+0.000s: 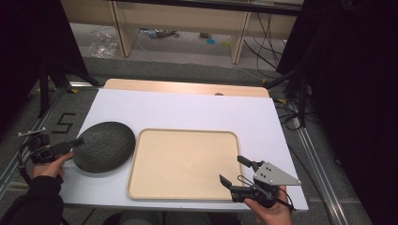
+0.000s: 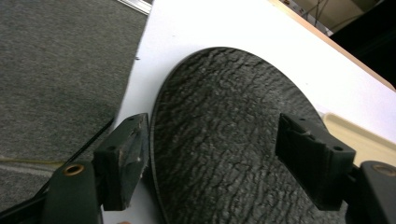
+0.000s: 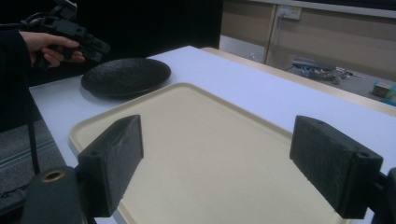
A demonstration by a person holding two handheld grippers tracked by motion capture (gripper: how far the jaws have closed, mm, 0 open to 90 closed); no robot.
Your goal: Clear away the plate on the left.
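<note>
A dark, rough-textured round plate (image 1: 104, 146) lies on the white table top (image 1: 187, 110), left of a beige tray (image 1: 183, 161). My left gripper (image 1: 77, 142) reaches in at the plate's left edge. In the left gripper view the left gripper (image 2: 212, 135) is open and straddles the rim of the plate (image 2: 224, 93), with one jaw outside the rim and the other over the plate's surface. My right gripper (image 1: 232, 168) is open with nothing between its jaws, above the tray's near right corner. In the right gripper view the right gripper (image 3: 217, 144) looks across the tray (image 3: 196, 121) toward the plate (image 3: 126, 77) and the left gripper (image 3: 95, 49).
The tray is bare inside. Grey carpet (image 2: 56, 70) lies beyond the table's left edge. A wooden strip (image 1: 187, 87) runs along the table's far edge, with shelving legs and cables on the floor behind. Metal rails flank the table on both sides.
</note>
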